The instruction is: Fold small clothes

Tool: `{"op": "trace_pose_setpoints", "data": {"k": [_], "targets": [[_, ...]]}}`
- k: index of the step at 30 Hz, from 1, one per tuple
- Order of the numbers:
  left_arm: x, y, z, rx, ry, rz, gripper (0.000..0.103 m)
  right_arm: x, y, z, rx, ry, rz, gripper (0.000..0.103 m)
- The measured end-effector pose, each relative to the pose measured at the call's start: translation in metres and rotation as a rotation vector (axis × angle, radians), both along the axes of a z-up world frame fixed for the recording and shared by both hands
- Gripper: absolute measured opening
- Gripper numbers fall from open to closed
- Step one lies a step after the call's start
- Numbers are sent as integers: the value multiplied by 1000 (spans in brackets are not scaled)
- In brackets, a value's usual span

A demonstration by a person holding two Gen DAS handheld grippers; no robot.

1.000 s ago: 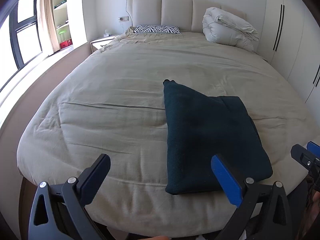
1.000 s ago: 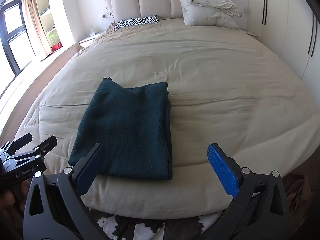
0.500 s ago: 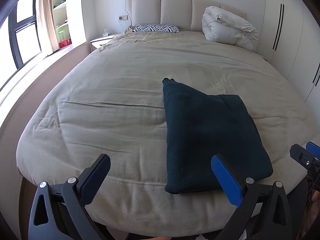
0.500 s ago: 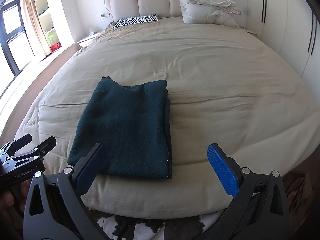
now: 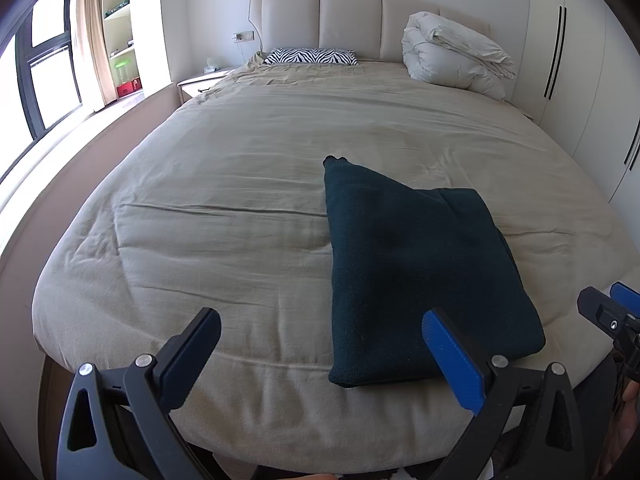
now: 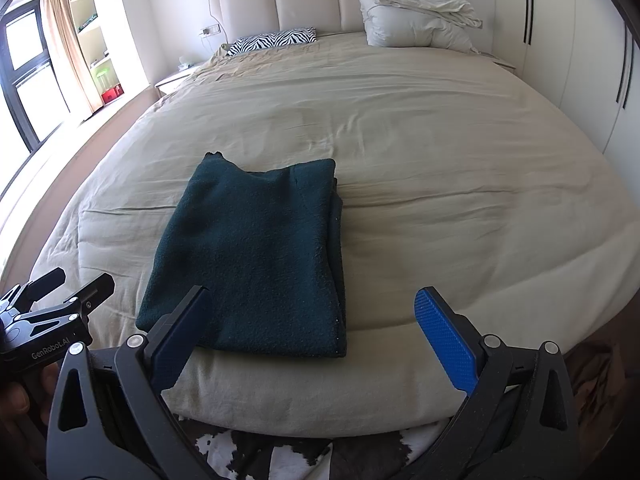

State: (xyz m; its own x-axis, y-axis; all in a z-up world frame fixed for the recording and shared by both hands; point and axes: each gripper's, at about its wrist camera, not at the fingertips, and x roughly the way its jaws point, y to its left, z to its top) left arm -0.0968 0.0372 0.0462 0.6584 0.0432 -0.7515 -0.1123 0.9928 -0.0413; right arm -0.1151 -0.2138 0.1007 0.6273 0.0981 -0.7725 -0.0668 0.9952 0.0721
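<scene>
A dark teal garment (image 5: pixel 416 272) lies folded into a flat rectangle on the beige bed (image 5: pixel 224 216), close to the foot edge. It also shows in the right wrist view (image 6: pixel 256 256). My left gripper (image 5: pixel 320 344) is open and empty, held back from the bed's foot edge, to the left of the garment. My right gripper (image 6: pixel 316 328) is open and empty, just short of the garment's near edge. Each gripper shows at the side of the other's view.
A zebra-print pillow (image 5: pixel 310 56) and a rolled white duvet (image 5: pixel 452 60) lie at the headboard. A nightstand (image 5: pixel 200 84) and window are at the left, white wardrobes (image 5: pixel 584 80) at the right. A cowhide rug (image 6: pixel 260 452) lies below the foot edge.
Almost nothing: both grippers stay open and held back from the bed's foot edge, and the garment has not moved.
</scene>
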Motion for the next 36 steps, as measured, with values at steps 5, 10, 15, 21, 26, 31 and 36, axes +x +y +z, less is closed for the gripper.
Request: {"op": "trace_pose_setpoints", "data": {"k": [5, 10, 15, 21, 26, 31, 36], "targets": [[0, 0, 0, -1, 0, 0, 103, 0, 2, -2, 0, 1, 1, 103], [0, 0, 0, 0, 1, 0, 103, 0, 2, -2, 0, 2, 0, 103], [0, 1, 0, -1, 2, -3, 103, 0, 3, -2, 0, 3, 0, 103], [0, 1, 0, 0, 3, -5, 103, 0, 2, -2, 1, 1, 0, 103], [1, 1, 0, 0, 4, -5, 103, 0, 3, -2, 1, 3, 1, 103], [1, 2, 0, 0, 5, -6, 103, 0, 4, -3, 2, 5, 1, 103], [0, 1, 0, 1, 3, -7, 103, -1, 5, -4, 1, 4, 1, 103]]}}
